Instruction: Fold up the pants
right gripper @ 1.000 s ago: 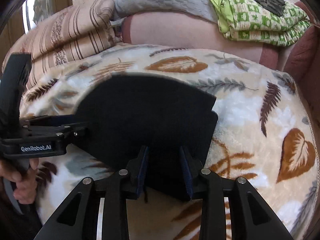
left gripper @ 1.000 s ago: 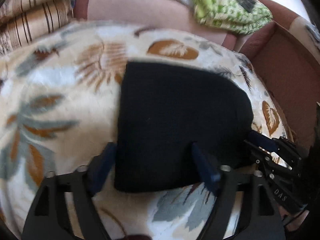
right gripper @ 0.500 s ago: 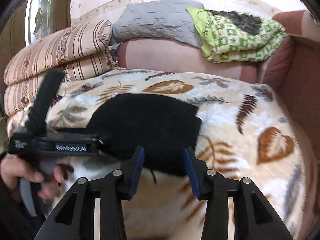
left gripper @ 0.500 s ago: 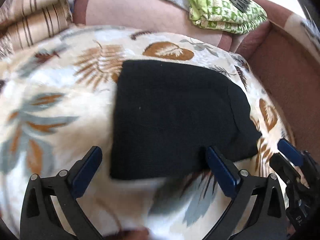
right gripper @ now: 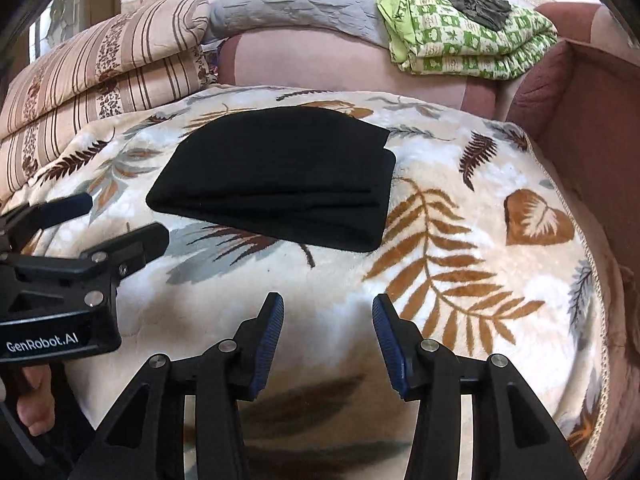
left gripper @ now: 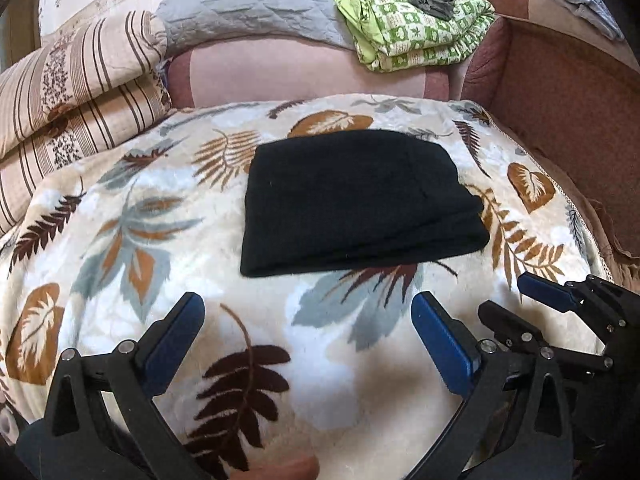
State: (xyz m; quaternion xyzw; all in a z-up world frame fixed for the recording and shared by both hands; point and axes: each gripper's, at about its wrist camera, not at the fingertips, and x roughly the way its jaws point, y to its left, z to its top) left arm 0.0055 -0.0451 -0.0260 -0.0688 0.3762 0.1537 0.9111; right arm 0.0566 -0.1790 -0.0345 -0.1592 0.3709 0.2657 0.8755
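Two hand-held grippers hang over a leaf-patterned blanket spread across a sofa seat. Nearest the lens, the left gripper has its blue-padded fingers spread wide, nothing between them. The right gripper hovers just beside it, its fingers parted about halfway and holding nothing; its jaws have just been opening. A person's hand grips the left tool's handle at the edge of the right wrist view. Just beyond both sets of fingertips, clear of them, the black pants lie folded into a compact rectangle in the middle of the blanket, layered edges showing along the near and right sides. Behind, against the pink sofa back, rest a striped pillow stack, a grey quilt and a folded green-patterned blanket.
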